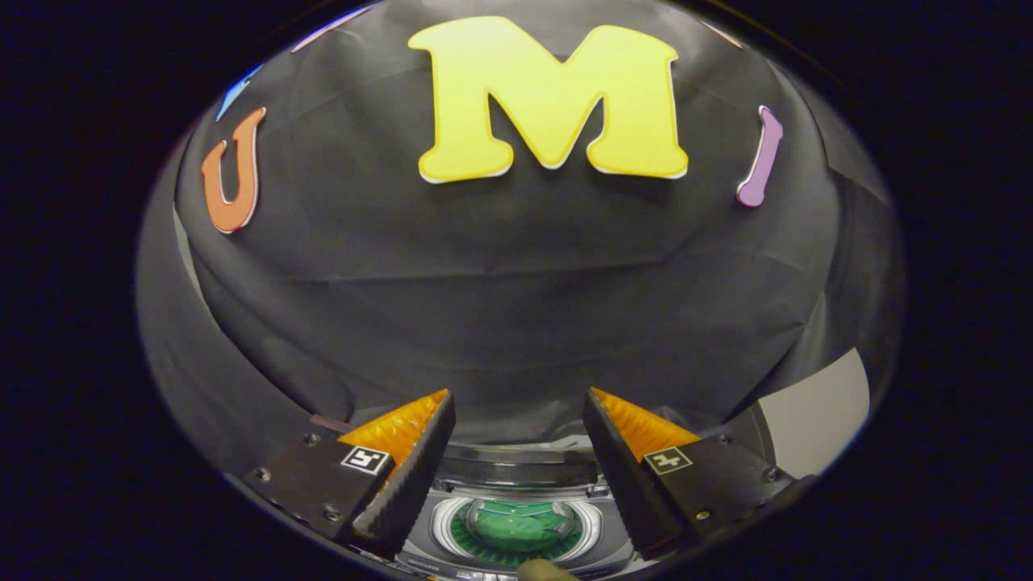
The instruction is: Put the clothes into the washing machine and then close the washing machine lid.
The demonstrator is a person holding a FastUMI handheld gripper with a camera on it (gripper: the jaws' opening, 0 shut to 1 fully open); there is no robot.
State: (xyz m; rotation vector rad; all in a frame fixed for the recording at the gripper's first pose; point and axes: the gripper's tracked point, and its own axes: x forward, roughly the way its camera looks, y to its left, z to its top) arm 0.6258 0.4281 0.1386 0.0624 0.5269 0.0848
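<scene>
The hand-held gripper (516, 420) is spread wide, its two fingers (407, 476) well apart and grasping nothing. Each finger carries a small square marker with a black and white pattern; it is a code and not writing, and no brand or readable word can be found on it.

Below and between the fingers stands the washing machine (516, 504), a small top-loading model in grey and silver. Its round drum opening (516, 528) looks up toward the camera, and the lid (516, 464) seems to stand raised at the far side of the opening, though the fingers hide its two ends. Inside the drum lies something green, probably the clothes (516, 523), folded flat; the green perforated drum wall around it makes the edge of the cloth hard to separate. At the near edge of the machine a small brownish thing (545, 571) pokes in; it is cut off and I cannot tell what it is.

To the right of the machine, a pale grey panel (815, 411) leans against the booth wall (516, 307).
</scene>
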